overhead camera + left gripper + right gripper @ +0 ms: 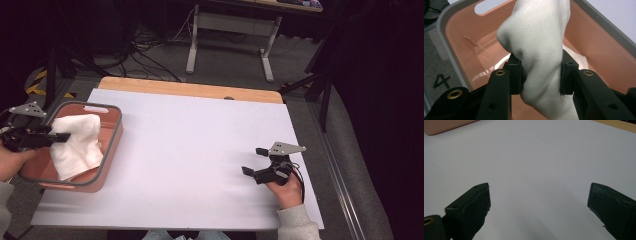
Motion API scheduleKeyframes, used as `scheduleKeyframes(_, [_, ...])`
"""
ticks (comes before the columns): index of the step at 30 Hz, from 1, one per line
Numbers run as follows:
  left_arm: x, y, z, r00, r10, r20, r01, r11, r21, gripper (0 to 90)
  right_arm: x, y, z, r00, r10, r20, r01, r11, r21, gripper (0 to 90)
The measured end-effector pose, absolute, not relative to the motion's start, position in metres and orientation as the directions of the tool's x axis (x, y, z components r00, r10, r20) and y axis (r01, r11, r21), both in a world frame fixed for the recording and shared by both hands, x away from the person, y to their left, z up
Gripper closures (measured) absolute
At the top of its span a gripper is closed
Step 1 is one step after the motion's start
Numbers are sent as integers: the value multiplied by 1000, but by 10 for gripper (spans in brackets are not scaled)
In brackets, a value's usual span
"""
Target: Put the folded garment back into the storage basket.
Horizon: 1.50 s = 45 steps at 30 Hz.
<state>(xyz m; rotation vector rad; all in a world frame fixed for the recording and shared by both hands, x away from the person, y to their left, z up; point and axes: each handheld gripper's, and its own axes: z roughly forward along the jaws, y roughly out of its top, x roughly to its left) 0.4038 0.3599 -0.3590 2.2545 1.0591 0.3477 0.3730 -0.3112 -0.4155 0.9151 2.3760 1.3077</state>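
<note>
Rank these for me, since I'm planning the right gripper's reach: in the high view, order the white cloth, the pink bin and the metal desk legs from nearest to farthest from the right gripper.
1. White cloth: far left, in the left gripper, over the bin.
2. Pink bin: left table edge; its near wall too close to call against the cloth.
3. Metal desk legs: on the floor beyond the table.
Measured from the right gripper.
</note>
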Motion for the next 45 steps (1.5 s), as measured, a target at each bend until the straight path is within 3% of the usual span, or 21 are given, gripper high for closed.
scheduleKeyframes(26, [445, 340, -372, 552, 833, -33, 661, -413, 627, 540, 372, -311, -415, -769, 637, 53, 381, 391, 838, 49])
scheduleKeyframes(45, [469, 324, -383, 564, 824, -52, 657, -409, 633, 513, 372, -310, -415, -773, 632, 52, 380, 395, 836, 49])
